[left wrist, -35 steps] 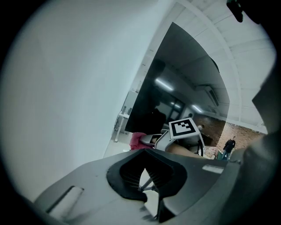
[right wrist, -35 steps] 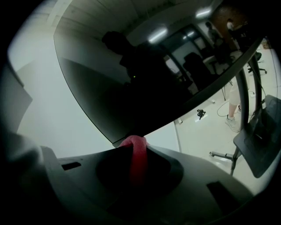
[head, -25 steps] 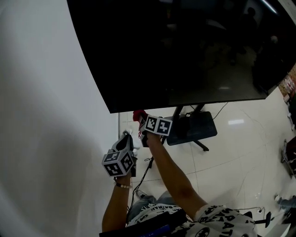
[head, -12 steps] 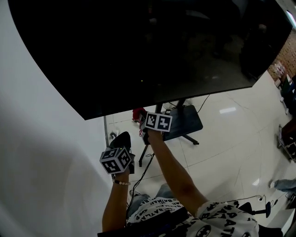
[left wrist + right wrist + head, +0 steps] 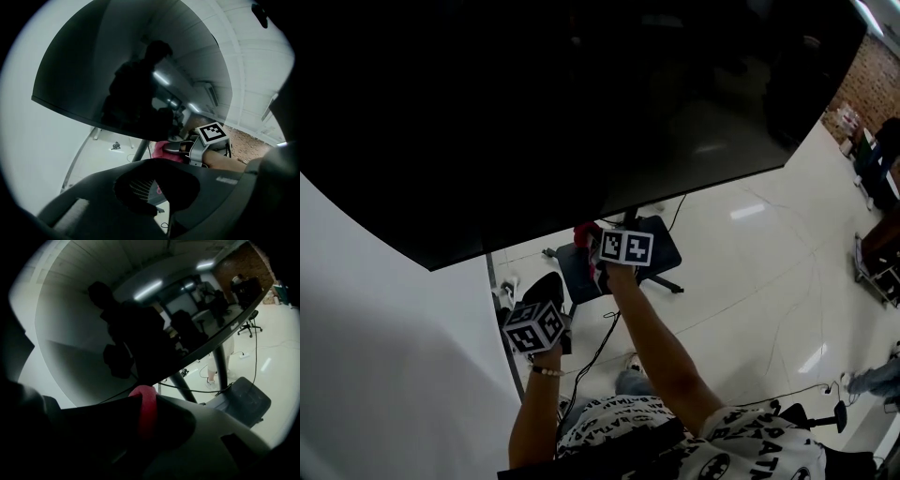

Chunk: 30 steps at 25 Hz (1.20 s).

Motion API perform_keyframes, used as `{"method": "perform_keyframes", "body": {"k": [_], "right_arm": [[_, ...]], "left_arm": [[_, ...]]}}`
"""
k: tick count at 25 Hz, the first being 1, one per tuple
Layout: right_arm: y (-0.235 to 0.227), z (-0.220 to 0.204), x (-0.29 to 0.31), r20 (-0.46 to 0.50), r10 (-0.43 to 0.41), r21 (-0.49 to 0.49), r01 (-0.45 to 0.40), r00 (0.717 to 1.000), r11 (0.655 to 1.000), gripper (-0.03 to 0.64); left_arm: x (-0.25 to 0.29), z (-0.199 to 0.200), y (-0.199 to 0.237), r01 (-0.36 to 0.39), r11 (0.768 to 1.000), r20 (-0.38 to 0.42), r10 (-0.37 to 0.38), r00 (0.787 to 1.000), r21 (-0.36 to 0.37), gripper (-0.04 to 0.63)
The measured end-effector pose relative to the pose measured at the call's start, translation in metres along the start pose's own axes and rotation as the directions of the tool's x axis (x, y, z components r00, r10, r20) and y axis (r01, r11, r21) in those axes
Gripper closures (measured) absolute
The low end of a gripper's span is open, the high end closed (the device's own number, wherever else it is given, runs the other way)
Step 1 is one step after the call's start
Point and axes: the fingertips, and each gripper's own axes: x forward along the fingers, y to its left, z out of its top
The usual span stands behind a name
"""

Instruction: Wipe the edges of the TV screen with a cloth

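Observation:
The big black TV screen (image 5: 581, 103) fills the top of the head view; its bottom edge (image 5: 675, 197) slopes up to the right. My right gripper (image 5: 594, 240) is shut on a red cloth (image 5: 585, 232), which sits right under that bottom edge, beside the stand pole. In the right gripper view the cloth (image 5: 143, 411) is pinched between the dark jaws of the right gripper (image 5: 143, 401), just below the TV (image 5: 140, 333). My left gripper (image 5: 547, 283) hangs lower and to the left, away from the screen. The left gripper (image 5: 154, 164) has its jaws together on nothing, and its view shows the cloth (image 5: 163, 151).
A white wall (image 5: 384, 375) stands to the left, behind the TV. The TV stand's dark base (image 5: 661, 246) rests on the glossy white floor (image 5: 750, 281), and a black cable (image 5: 592, 356) trails across it. Chairs and furniture (image 5: 872, 253) stand at the far right.
The cloth in my right gripper has slid right along the TV's bottom edge, away from the lower-left corner. The head view has swung, so the screen fills more of it. The left gripper has barely moved.

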Motion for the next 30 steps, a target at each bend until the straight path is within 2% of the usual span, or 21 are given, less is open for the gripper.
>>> {"method": "perform_keyframes", "body": {"k": [7, 15, 25, 30], "right_arm": [[-0.062, 0.036, -0.033, 0.014, -0.036, 0.002, 0.036, 0.999, 0.999, 0.552], [-0.104, 0.061, -0.058, 0.018, -0.049, 0.007, 0.049, 0.999, 0.999, 0.552], [-0.121, 0.067, -0.067, -0.011, -0.022, -0.046, 0.021, 1.0, 0.999, 0.552], [-0.131, 0.068, -0.091, 0.028, -0.025, -0.057, 0.026, 0.999, 0.998, 0.552]], "left_arm": [[0.033, -0.007, -0.041, 0.012, 1.0, -0.008, -0.012, 1.0, 0.009, 0.597], [0.05, -0.014, -0.078, 0.006, 1.0, -0.001, -0.006, 1.0, 0.01, 0.597], [0.059, -0.029, -0.1, -0.031, 1.0, 0.007, 0.031, 0.999, -0.002, 0.597], [0.049, -0.03, -0.094, -0.054, 0.999, 0.0, 0.054, 0.999, 0.005, 0.597]]}}
